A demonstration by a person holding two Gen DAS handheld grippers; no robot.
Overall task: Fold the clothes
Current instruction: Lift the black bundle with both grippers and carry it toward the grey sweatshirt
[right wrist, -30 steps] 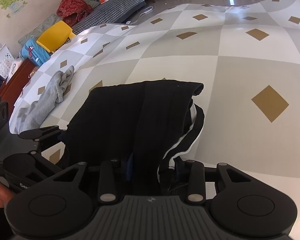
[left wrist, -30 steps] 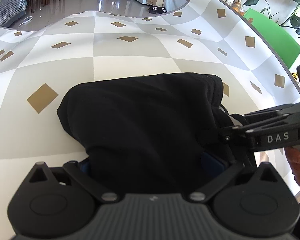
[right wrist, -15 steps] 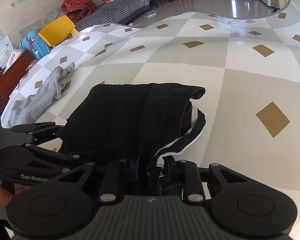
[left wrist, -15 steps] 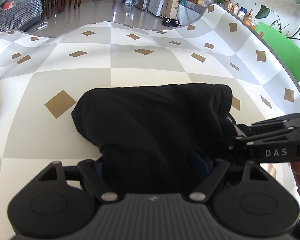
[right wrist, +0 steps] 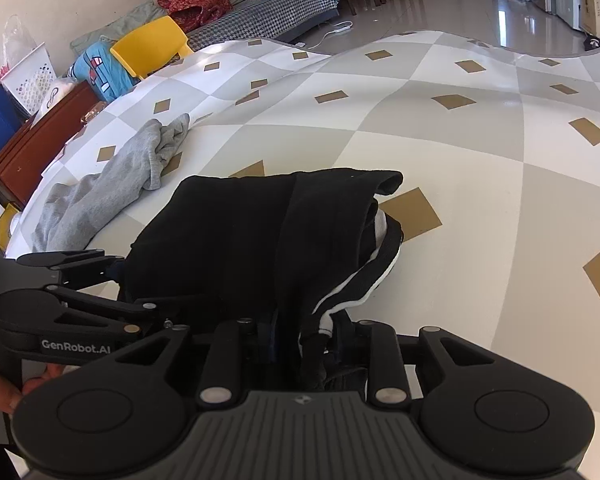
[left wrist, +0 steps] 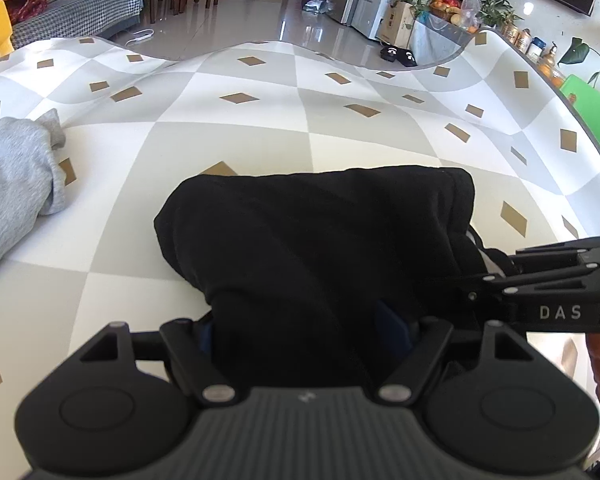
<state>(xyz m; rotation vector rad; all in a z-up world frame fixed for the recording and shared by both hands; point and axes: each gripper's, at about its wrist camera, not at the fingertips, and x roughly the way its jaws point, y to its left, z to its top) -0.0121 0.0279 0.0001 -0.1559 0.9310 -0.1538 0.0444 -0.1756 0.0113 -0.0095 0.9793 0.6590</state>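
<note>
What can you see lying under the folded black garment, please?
Under the black garment only the checked tablecloth shows around its edges. White-striped inner layers peek out on one side; anything beneath the middle is covered.

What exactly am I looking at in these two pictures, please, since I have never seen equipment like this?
No robot arm is here: a person holds a two-finger gripper in each hand, and each carries a fisheye camera looking along its fingers. One picture is from the left gripper, the other from the right gripper; each also shows the other tool at its edge. On the checked tablecloth lies a folded black garment with white stripes, and a crumpled grey garment beside it to the left. Both grippers have the black garment's near edge between their fingers: the right looks clamped on it, while the left has just been closing, its grip unclear.
</note>
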